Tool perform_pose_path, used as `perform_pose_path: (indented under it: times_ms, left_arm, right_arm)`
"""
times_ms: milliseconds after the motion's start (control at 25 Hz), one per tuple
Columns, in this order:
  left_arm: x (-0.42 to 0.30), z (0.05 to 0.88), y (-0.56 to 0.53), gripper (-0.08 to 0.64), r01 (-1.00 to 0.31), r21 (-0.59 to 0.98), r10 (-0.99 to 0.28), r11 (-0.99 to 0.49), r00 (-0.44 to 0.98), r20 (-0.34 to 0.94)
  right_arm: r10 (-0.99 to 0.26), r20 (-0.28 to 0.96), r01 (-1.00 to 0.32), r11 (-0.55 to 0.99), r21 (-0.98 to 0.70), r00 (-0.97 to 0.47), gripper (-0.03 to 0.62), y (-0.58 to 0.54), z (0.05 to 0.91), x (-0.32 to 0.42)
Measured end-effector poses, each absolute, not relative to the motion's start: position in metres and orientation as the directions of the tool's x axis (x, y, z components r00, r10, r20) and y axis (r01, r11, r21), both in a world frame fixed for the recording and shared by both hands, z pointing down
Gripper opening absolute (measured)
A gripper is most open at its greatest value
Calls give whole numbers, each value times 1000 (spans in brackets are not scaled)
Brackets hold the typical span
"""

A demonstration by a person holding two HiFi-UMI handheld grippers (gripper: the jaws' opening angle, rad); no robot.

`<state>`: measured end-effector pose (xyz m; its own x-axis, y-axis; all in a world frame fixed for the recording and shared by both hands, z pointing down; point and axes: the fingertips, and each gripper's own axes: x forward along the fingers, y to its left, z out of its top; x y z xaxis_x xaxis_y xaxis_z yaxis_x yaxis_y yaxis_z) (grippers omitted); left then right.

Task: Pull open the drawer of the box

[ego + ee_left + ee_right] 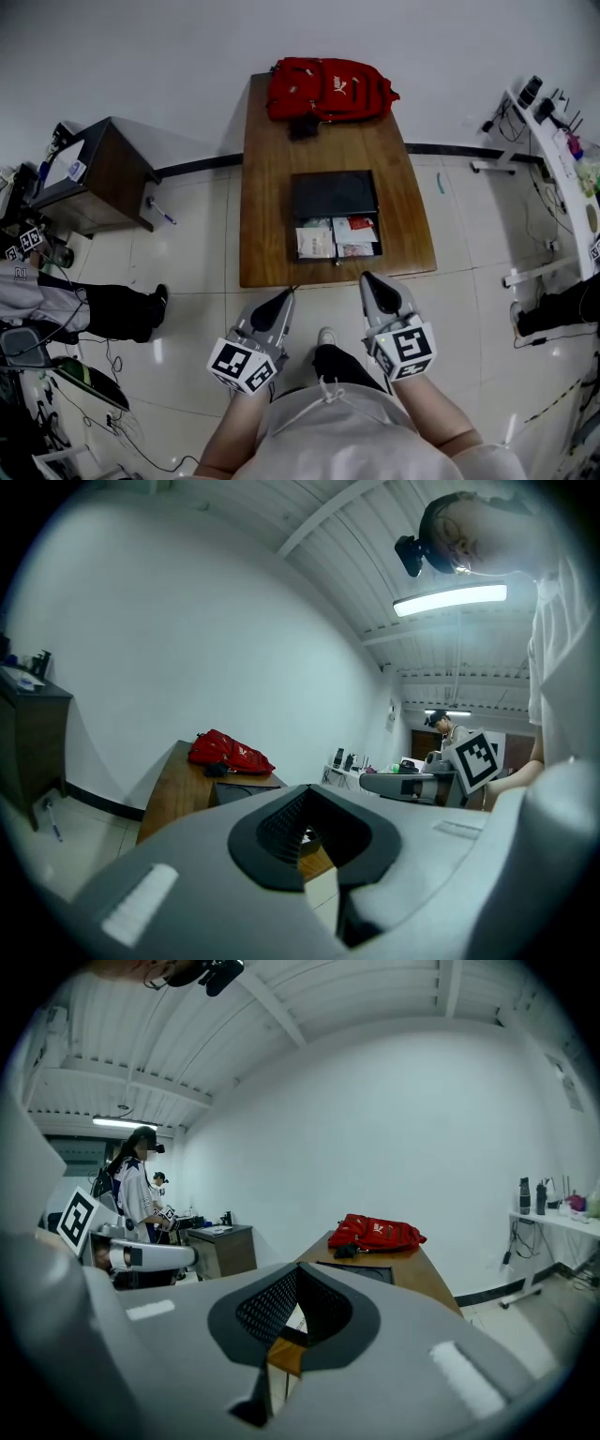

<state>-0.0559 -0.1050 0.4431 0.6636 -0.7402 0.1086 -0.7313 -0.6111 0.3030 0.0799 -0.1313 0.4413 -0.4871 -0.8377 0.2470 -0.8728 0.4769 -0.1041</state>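
A black box [333, 194] lies on the brown wooden table [267, 216]. Its drawer [338, 238] stands pulled out toward me, showing papers and packets inside, with a small knob [338, 263] on its front. Both grippers hang in front of the table's near edge, clear of the box. My left gripper [286, 294] is shut and holds nothing; its jaws meet in the left gripper view [319, 850]. My right gripper [367, 278] is likewise shut and empty [281, 1335]. The box [361, 1271] appears beyond the right jaws.
A red backpack [328, 88] lies at the table's far end. A dark cabinet [94, 173] stands to the left, with a person seated [56, 300] near it amid cables. A white desk [562, 159] with gear runs along the right.
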Motion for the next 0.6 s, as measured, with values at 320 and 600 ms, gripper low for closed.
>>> perform_pose_path:
  times_ms: [320,600]
  left_arm:
    - [-83,440,8,6,-713,286,-722,-640,686,94]
    - [-89,439,99,6,-687,287,-692,-668,715,98]
  right_arm:
    - [-839,230,-869,488,-82,-493,8,-18,442,44]
    - [-846,245,-879,472,-67,-473,8,80,440,33]
